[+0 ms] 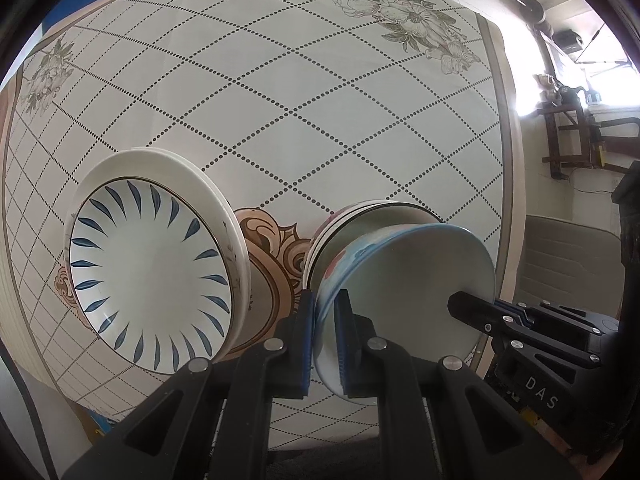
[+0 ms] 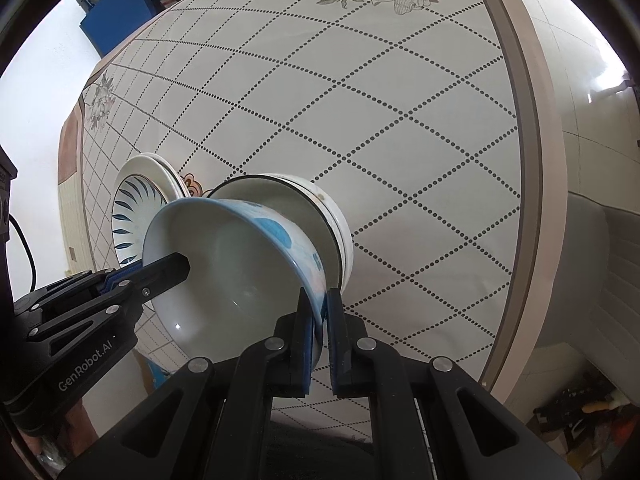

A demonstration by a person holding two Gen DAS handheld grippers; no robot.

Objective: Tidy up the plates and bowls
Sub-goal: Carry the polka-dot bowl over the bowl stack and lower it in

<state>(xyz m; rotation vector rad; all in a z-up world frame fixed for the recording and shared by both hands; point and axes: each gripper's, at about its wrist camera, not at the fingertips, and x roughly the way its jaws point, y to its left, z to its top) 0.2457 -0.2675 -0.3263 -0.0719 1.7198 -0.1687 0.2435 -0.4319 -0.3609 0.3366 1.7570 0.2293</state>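
Note:
A white bowl with blue and pink outer pattern (image 1: 404, 280) (image 2: 224, 272) is held by both grippers at opposite rims, over a stack of white bowls (image 1: 360, 212) (image 2: 324, 208). My left gripper (image 1: 326, 332) is shut on its near rim; it also shows in the right wrist view (image 2: 160, 272). My right gripper (image 2: 320, 320) is shut on the other rim; it also shows in the left wrist view (image 1: 472, 308). A stack of plates, the top one with blue leaf strokes (image 1: 148, 276) (image 2: 132, 208), stands to the left.
The table (image 1: 320, 92) (image 2: 400, 112) has a white cloth with a dotted diamond grid and flower prints. Its edge (image 1: 508, 160) runs at the right, with a grey chair (image 1: 568, 256) beyond. A blue object (image 2: 116, 20) stands past the far corner.

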